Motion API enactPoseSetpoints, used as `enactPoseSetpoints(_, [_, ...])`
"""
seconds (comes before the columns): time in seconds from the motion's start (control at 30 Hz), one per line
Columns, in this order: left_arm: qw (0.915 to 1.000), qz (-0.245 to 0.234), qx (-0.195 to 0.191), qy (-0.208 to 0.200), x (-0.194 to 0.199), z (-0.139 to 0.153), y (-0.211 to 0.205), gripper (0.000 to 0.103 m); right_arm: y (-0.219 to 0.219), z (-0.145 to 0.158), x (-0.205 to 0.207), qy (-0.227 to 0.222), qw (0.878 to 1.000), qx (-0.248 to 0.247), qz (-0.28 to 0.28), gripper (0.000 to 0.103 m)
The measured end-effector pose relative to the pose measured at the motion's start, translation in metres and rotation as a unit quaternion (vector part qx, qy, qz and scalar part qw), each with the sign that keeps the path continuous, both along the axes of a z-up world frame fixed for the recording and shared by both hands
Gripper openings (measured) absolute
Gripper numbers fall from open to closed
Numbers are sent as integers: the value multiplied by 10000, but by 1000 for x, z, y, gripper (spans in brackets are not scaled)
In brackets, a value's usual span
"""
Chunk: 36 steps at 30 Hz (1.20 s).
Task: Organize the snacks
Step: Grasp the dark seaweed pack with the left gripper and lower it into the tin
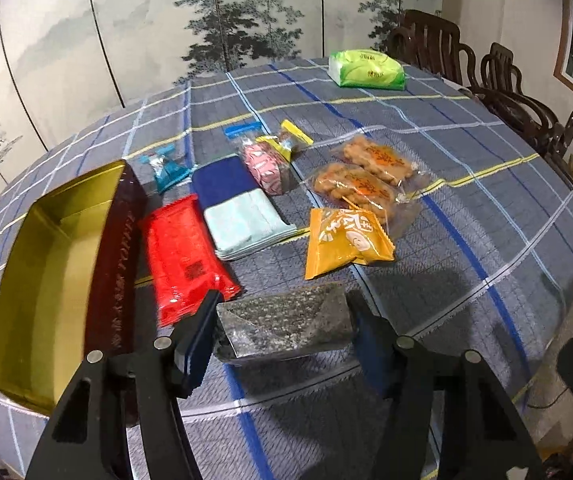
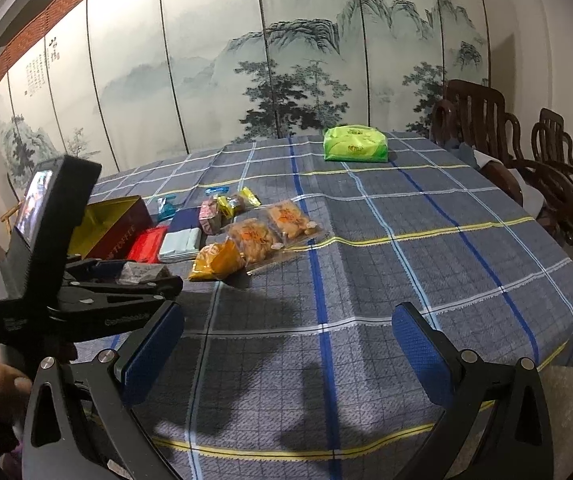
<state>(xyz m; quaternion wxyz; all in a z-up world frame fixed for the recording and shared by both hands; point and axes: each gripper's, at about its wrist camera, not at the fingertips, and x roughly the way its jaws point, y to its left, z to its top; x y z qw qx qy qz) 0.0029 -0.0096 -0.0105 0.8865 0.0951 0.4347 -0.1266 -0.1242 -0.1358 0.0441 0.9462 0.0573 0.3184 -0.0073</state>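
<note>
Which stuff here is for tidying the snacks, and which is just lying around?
For the job: grey speckled packet in the left gripper, gold-lined box, red packet, orange packet, two fried-snack bags.
Lying about: green tissue pack, chairs.

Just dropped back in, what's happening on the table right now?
The left gripper is closed on a grey speckled snack packet, right beside the open gold-lined box, which looks empty as far as can be seen. The right gripper is open and holds nothing, above bare tablecloth. The other snacks lie loose on the cloth: a red packet, an orange packet, two clear bags of fried pieces and several small candies.
</note>
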Motion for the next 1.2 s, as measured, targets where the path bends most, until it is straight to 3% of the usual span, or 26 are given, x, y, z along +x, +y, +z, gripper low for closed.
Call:
enactPoseSetpoints(0.7, [9988,313,-119,-364,-11,46,45,58,43,24,-1,-76,9982,-346,493,103])
enactPoseSetpoints(0.97, [9964,694,-103,-485,1,64,86,58,55,27,4,-73,9969,-410,673,103])
enactPoseSetpoints(1.2, [9921,1182,82,-415,23,63,132,58,66,32,20,-103,9949,-296,954,103])
